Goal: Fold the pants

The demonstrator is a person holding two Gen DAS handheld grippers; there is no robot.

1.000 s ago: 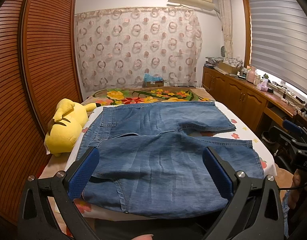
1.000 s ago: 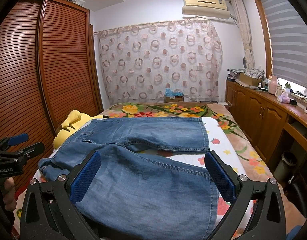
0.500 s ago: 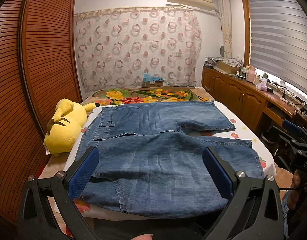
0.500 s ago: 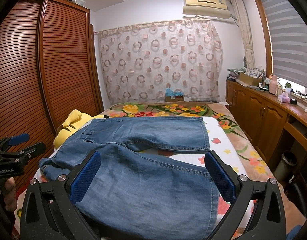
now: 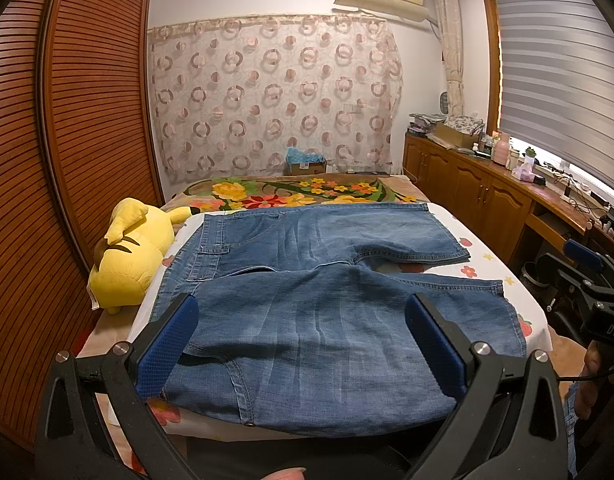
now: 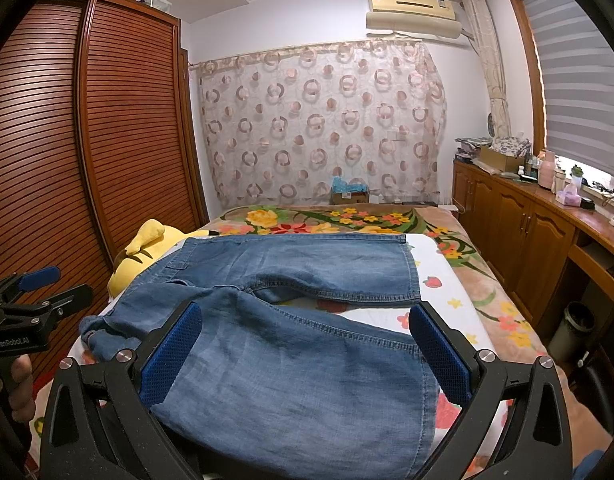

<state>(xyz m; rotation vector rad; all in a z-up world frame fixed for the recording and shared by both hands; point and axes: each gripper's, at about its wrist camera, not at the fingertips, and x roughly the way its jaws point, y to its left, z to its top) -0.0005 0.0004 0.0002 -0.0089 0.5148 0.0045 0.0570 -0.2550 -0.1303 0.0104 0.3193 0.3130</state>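
Observation:
Blue denim pants (image 5: 307, 312) lie spread flat across the bed, waistband at the left, legs to the right, the near leg overlapping the front edge. They also show in the right wrist view (image 6: 291, 360). My left gripper (image 5: 303, 348) is open and empty, held above the near waist end. My right gripper (image 6: 307, 356) is open and empty above the near leg. Each gripper appears at the other view's edge: the right one (image 5: 587, 280), the left one (image 6: 35, 296).
A yellow plush toy (image 5: 131, 252) lies at the bed's left edge beside the wooden wardrobe (image 5: 67, 160). A floral blanket (image 5: 299, 196) covers the far bed. Wooden cabinets (image 5: 475, 200) run along the right wall, with a bin (image 6: 571, 328) below.

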